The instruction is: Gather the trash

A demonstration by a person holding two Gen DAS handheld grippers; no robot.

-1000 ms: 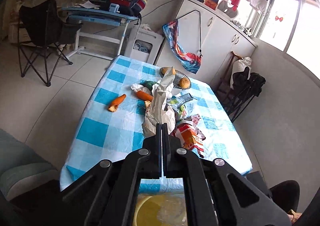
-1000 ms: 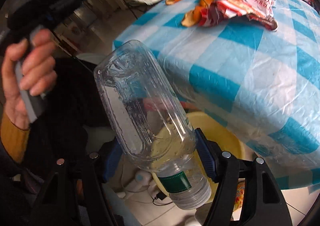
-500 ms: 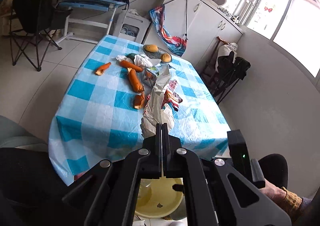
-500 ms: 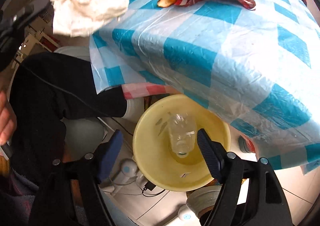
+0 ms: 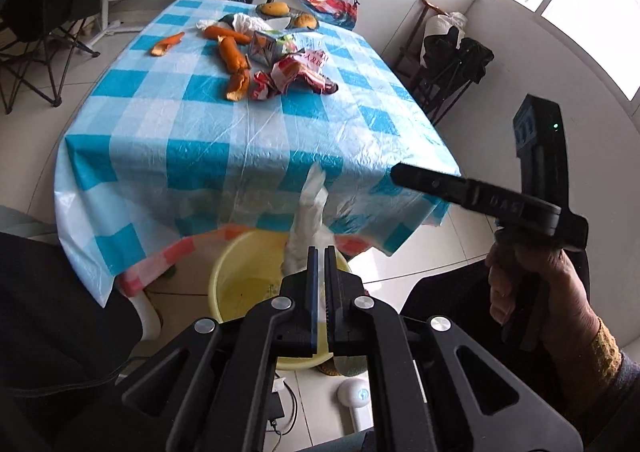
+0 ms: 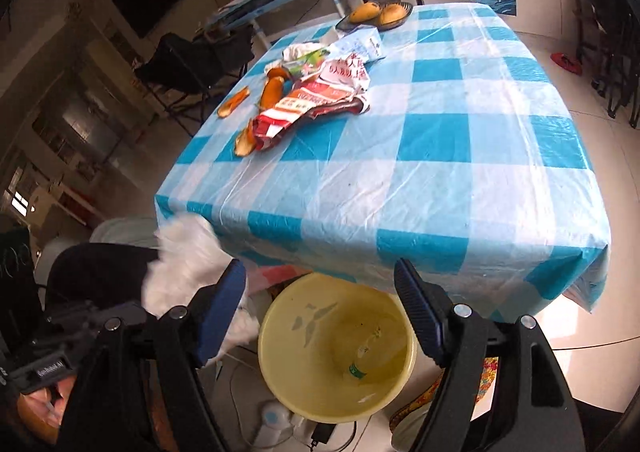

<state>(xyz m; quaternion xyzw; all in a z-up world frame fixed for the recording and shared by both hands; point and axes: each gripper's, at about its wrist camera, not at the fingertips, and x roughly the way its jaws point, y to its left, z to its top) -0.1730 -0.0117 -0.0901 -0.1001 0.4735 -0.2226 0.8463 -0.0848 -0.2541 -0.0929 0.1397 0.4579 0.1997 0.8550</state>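
Bottle (image 6: 362, 362) now in yellow bucket (image 6: 280, 316), right gripper (image 6: 320, 292) empty.

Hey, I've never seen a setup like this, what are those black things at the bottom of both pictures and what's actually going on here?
No robot here: a person holds a hand-operated set of tongs in each hand, with a camera on each looking forward along its fingers. One picture is from the left tongs, the other from the right tongs.

The left tongs are just opening, with a crumpled white plastic bag still between them above the yellow bucket on the floor. The right tongs are open and empty; a clear plastic bottle already lies in the bucket.

On the table, with its blue checked tablecloth, remain orange peels, red snack wrappers and a dish of mangoes.
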